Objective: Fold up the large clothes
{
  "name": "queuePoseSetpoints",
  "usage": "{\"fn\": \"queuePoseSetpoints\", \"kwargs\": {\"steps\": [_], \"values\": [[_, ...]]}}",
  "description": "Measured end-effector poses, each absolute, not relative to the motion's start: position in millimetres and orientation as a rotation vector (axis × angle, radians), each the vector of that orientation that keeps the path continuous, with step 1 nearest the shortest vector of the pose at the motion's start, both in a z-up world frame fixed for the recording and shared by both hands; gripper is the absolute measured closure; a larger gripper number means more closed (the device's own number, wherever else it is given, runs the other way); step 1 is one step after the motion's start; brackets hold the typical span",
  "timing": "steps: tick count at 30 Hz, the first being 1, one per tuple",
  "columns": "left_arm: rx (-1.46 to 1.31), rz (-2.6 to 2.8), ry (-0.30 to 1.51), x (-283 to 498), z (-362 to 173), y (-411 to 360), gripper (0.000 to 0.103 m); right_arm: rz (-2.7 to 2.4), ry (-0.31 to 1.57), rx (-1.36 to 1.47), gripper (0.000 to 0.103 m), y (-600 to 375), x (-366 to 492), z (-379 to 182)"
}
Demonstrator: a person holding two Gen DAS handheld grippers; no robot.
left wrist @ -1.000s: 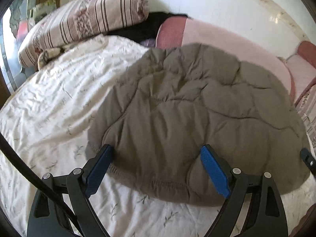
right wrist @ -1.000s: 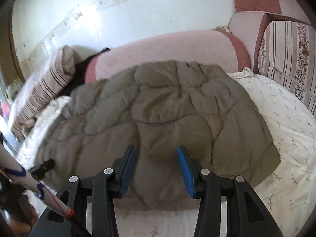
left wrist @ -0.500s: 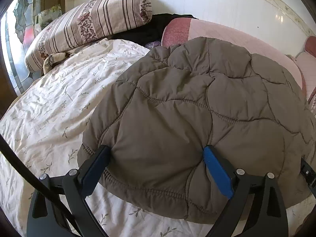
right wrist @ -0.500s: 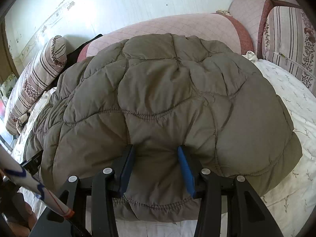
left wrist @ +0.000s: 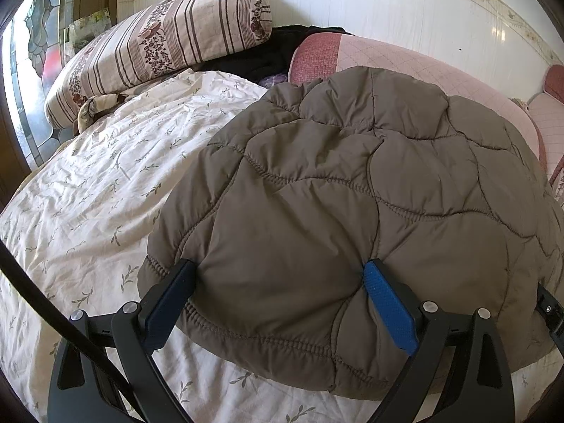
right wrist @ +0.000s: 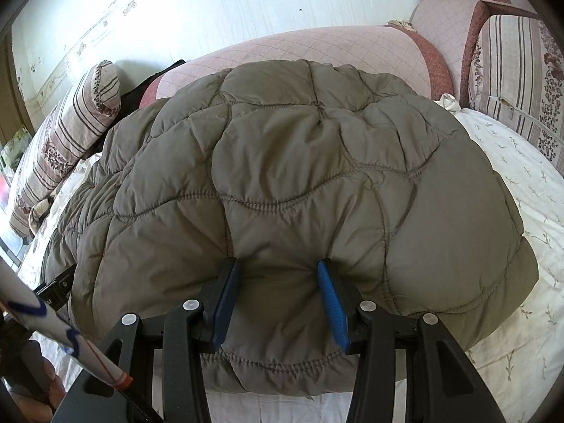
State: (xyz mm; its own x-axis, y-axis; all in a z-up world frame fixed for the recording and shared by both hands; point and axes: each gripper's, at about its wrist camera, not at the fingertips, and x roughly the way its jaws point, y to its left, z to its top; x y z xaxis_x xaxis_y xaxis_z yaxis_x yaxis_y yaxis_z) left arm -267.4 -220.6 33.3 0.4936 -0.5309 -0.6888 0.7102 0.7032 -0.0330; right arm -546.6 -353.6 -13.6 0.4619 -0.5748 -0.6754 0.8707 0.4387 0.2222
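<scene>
Tongs, two pairs point(left wrist: 278, 278) point(right wrist: 278, 275), straddle one quilted jacket point(left wrist: 352, 194).

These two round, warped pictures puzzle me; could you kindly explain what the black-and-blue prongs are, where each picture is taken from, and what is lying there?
No robot here: a person carries a hand-held two-finger tool in each hand, and a fisheye camera on each looks forward along its fingers, hence the bent edges. One picture comes from the left tool, the other from the right tool. The blue strips are the finger pads.

A puffy grey-brown quilted jacket lies on a bed with a white leaf-print sheet. Striped pillows and a pink headboard stand behind.

Each tool straddles the jacket's near hem. The right tool's pads dent the fabric, so it seems to be pinching it. The left stands wide; I cannot tell whether it grips.
</scene>
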Motion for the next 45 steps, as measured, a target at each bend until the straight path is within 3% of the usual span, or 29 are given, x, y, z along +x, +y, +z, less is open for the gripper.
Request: {"fn": "queuePoseSetpoints", "kwargs": {"steps": [13,18,22,25,32,42,45], "values": [[0.272,-0.768,0.746,-265.5,35.3,-219.9,0.007,-0.938,0.554,0.638,0.053,-356.9,-550.4,-10.5],[0.211,-0.8,0.826,-252.1,50.4,-208.8,0.007,-0.939,0.466,0.695,0.052,-363.4,-582.2,10.6],[0.099,-0.783,0.845,-232.8,67.3,-184.6,0.007,-1.042,0.405,0.743,0.042,-374.9,-633.0,18.8],[0.072,-0.763,0.915,-211.2,60.6,-173.9,0.007,-1.091,0.375,0.876,0.042,-385.9,-679.2,10.8],[-0.087,-0.818,1.224,-162.9,17.2,-149.1,0.007,-1.094,0.26,1.144,0.031,-397.5,-748.3,-10.6],[-0.295,-0.978,1.373,-168.6,-7.8,-163.3,0.007,-0.996,0.208,1.304,0.022,-403.0,-738.8,-39.8],[-0.307,-0.97,1.337,-168.1,-7.3,-166.6,0.007,-0.996,0.187,1.335,0.02,-409.3,-732.1,-52.0]]}}
